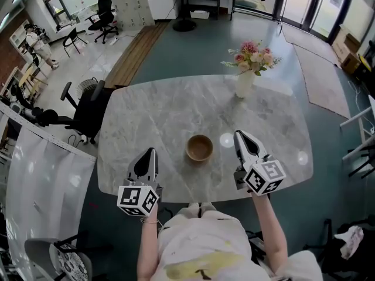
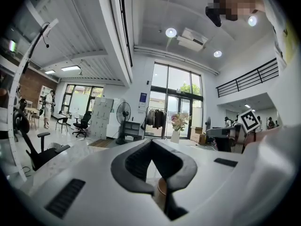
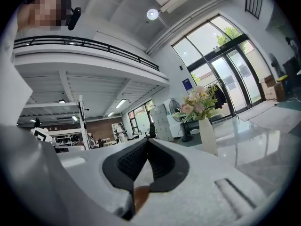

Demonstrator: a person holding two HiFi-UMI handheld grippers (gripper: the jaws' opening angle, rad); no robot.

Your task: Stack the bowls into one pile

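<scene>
Nearest you, your left tongs (image 1: 150, 152) and right tongs (image 1: 239, 134) hover over the marble counter's (image 1: 158, 116) near edge, each pinched together and empty. Between them sits a wooden bowl (image 1: 200, 147). Farther back stands a flower vase (image 1: 245, 82).

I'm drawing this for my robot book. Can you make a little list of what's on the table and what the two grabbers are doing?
Table: marble table
Bowl: wooden bowl, upright, near the front edge, between the two grippers
Flowers: white vase of flowers, far side
Left gripper: jaws together, holding nothing, left of the bowl
Right gripper: jaws together, holding nothing, right of the bowl
Touching the bowl: neither gripper
</scene>
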